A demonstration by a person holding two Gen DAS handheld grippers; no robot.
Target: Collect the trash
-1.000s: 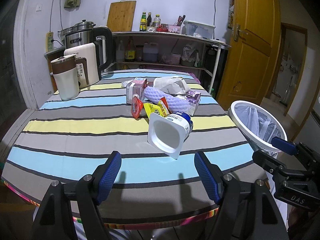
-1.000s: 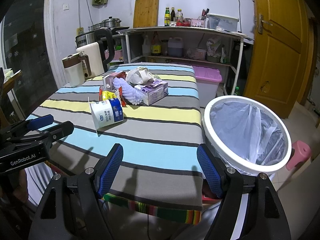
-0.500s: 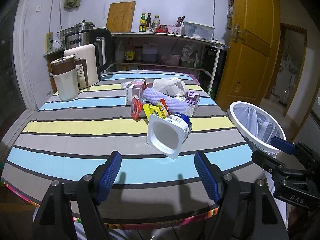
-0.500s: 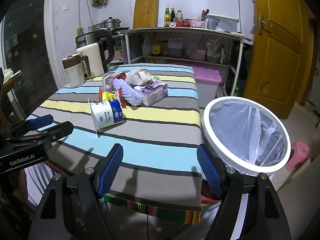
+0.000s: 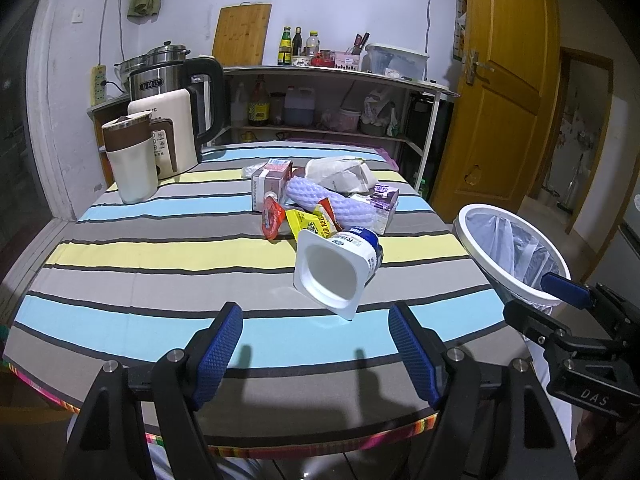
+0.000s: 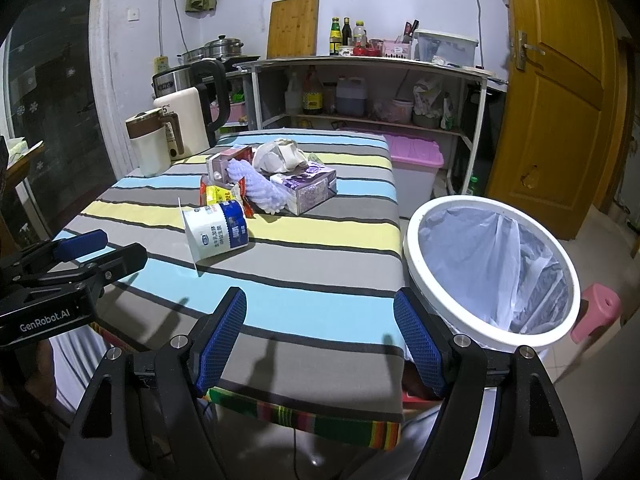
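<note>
Both grippers, left gripper (image 5: 316, 344) and right gripper (image 6: 320, 338), hang wide open and empty over the near table (image 5: 160, 280) edge. Ahead, a yogurt cup (image 5: 336, 268) lies on its side before a trash pile (image 5: 324, 200). Beside the table stands the lined bin (image 6: 492, 272).

The tablecloth (image 5: 160, 252) has stripes of light blue, grey and yellow with thin black lines. The yogurt cup (image 5: 340, 266) in the middle of the frame is white with a blue band. At right, the bin (image 6: 496, 336) has a white rim. The door (image 5: 504, 92) at upper right is orange-brown. The gripper pads (image 5: 218, 354) at the bottom are dark blue.
</note>
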